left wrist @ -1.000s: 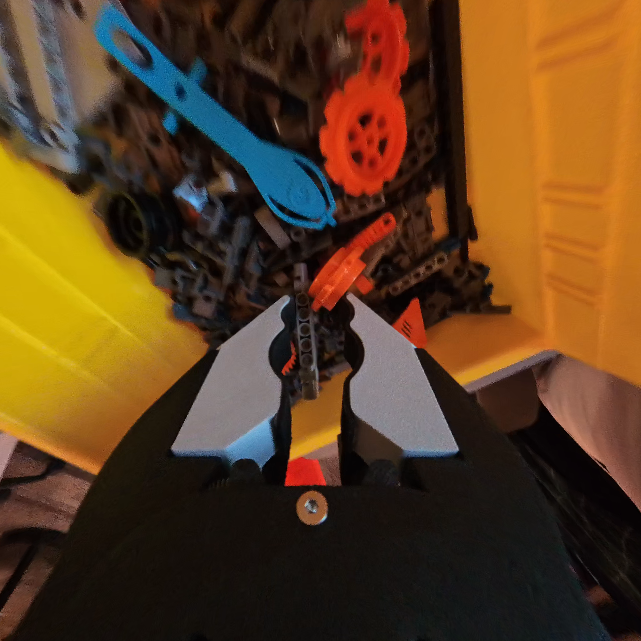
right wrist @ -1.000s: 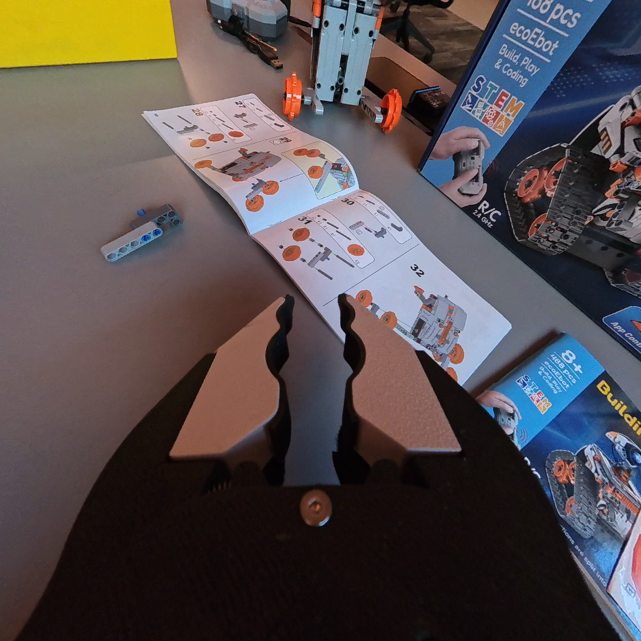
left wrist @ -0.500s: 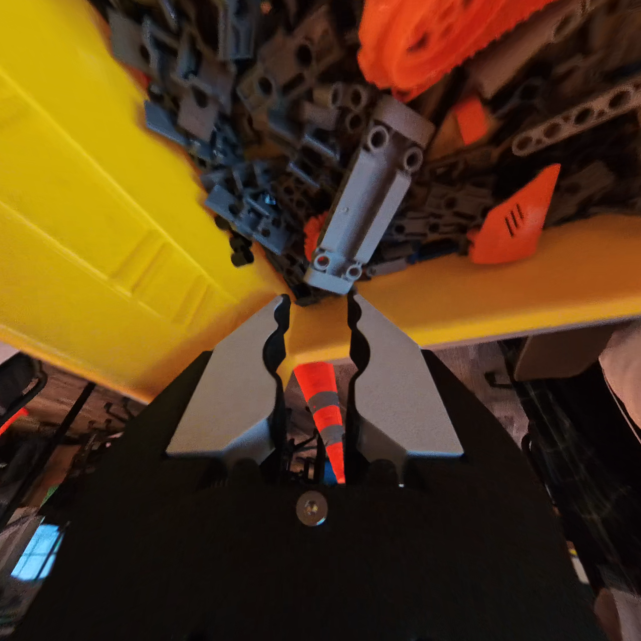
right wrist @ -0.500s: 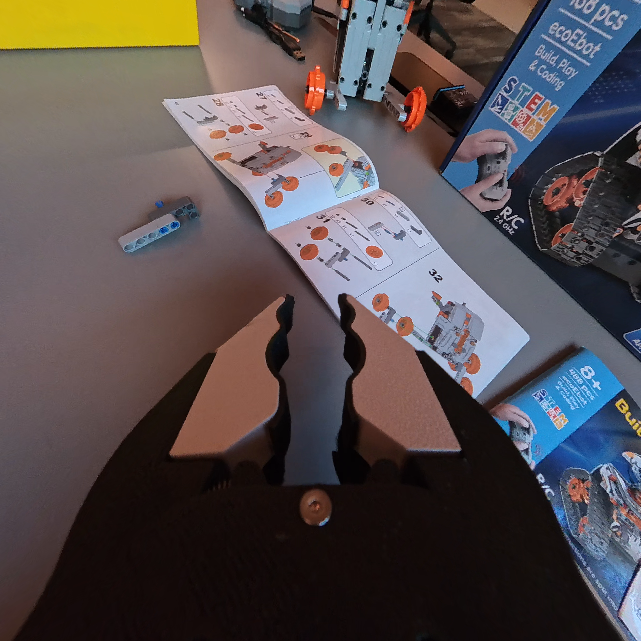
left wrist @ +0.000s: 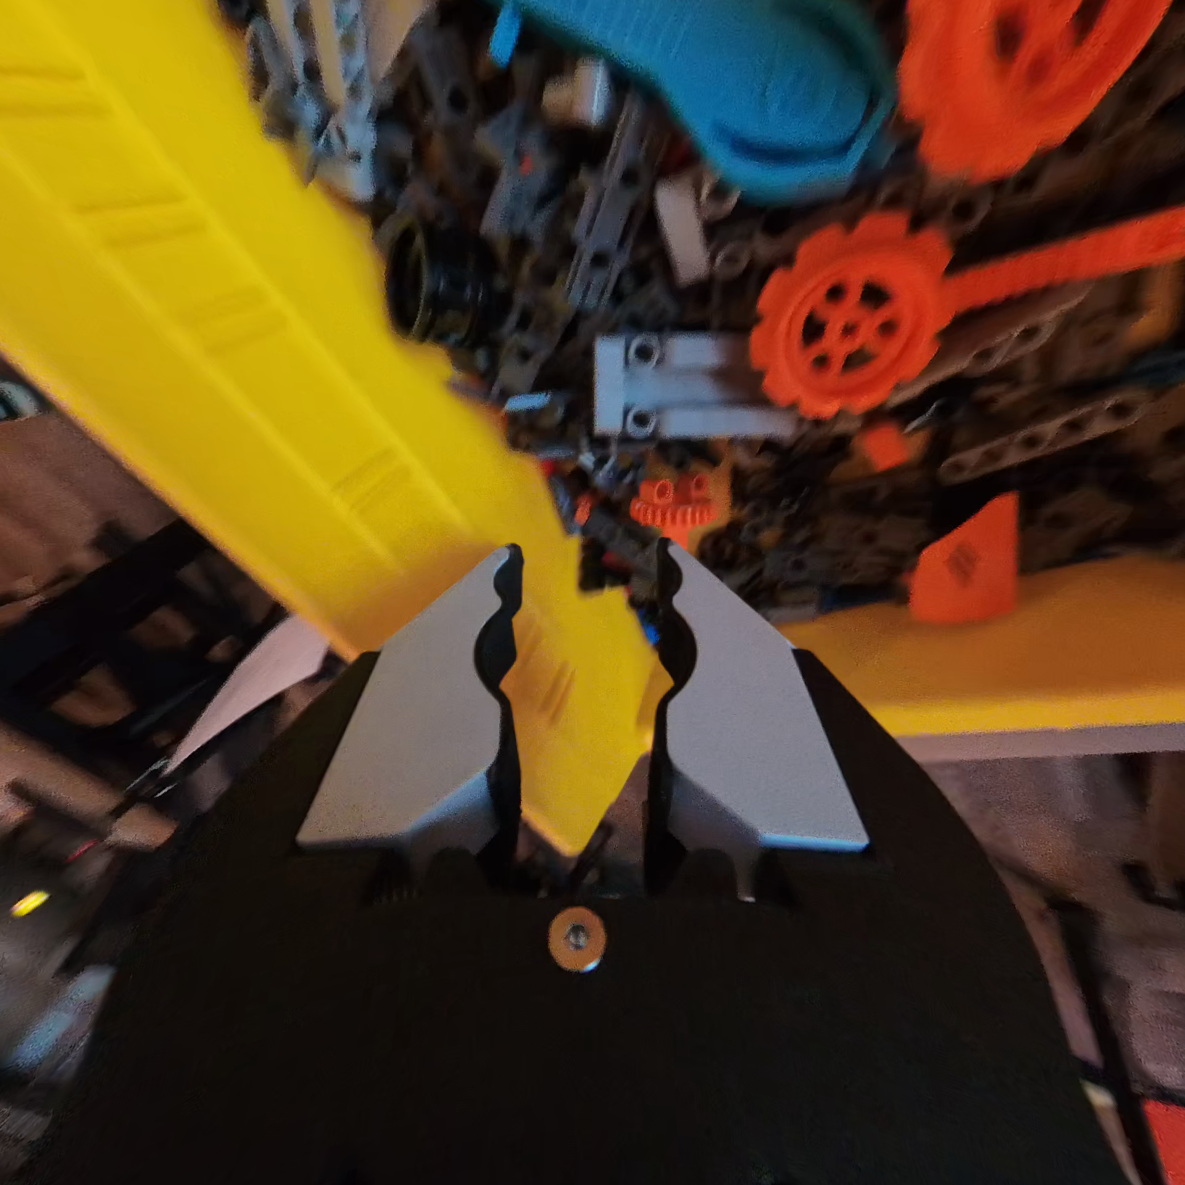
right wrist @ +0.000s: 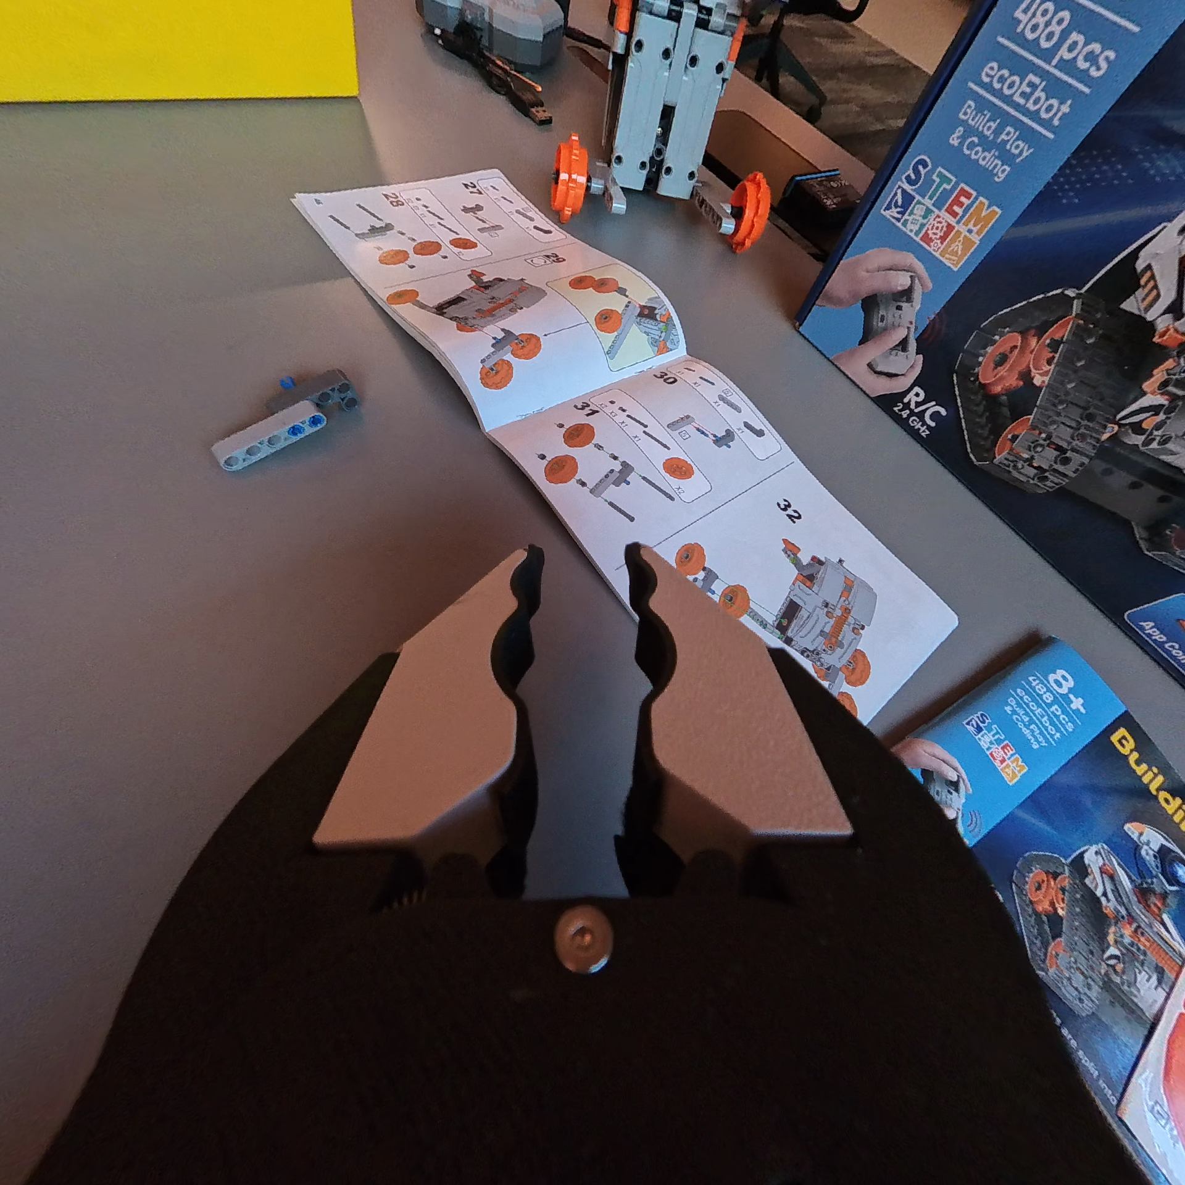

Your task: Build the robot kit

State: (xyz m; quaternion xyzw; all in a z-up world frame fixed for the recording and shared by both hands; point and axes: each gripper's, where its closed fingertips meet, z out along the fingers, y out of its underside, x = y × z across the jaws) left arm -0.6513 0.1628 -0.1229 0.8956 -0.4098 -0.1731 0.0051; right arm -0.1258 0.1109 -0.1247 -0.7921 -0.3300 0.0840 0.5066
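left tool is released, nothing between its fingers, tips right over the corner of the yellow bin full of blurry building parts, nearest a small orange gear piece; an orange toothed wheel sits further in. right tool is released too, holding nothing, hovering above the grey tabletop at the near edge of the open instruction booklet. a small grey beam assembly lies apart toward the left.
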